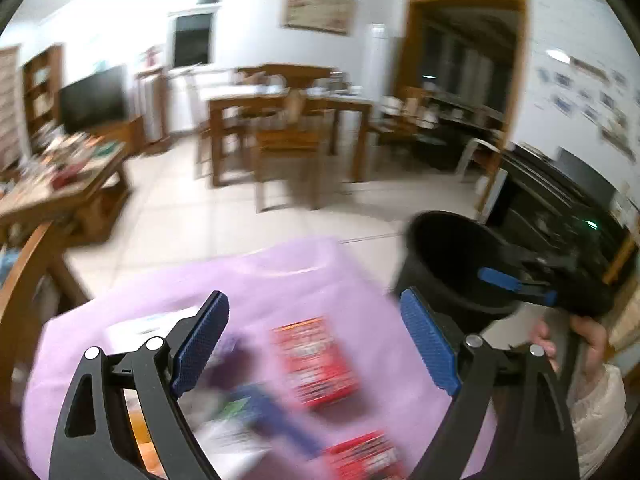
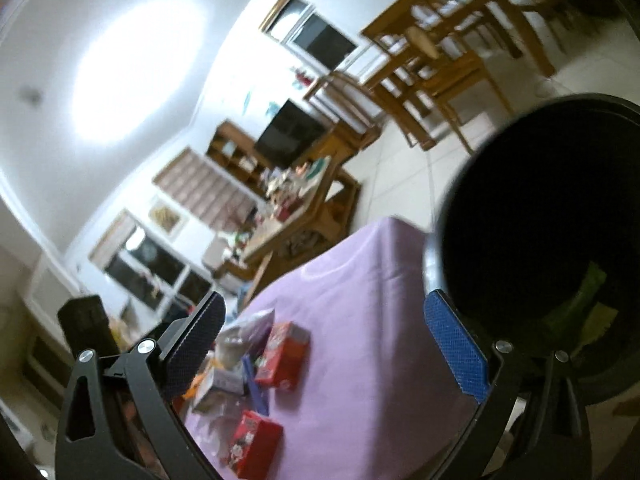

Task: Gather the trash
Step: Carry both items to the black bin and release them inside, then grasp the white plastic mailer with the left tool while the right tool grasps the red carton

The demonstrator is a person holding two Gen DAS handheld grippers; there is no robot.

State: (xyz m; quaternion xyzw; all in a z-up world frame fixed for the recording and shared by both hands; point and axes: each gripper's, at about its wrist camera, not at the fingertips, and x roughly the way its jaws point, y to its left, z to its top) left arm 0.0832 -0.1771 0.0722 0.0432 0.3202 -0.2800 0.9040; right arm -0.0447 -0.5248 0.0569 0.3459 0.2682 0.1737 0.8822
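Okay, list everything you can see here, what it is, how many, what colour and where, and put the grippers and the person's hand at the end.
tablecloth: one, lilac, covering the near table.
boxes: two, red, lying on the cloth, one nearer the camera.
wrappers and papers: a blurred heap, mixed colours, count unclear, beside the boxes.
bin: one, black, at the table's right edge, greenish scraps inside.
dining table: one, wooden, with chairs, across the room.
television: one, black, far left wall.
coffee table: one, wooden, cluttered, left.
left gripper: black with blue pads, open over the cloth.
right gripper: same colours, open by the bin.
hand: one, lower right, holding the right gripper.
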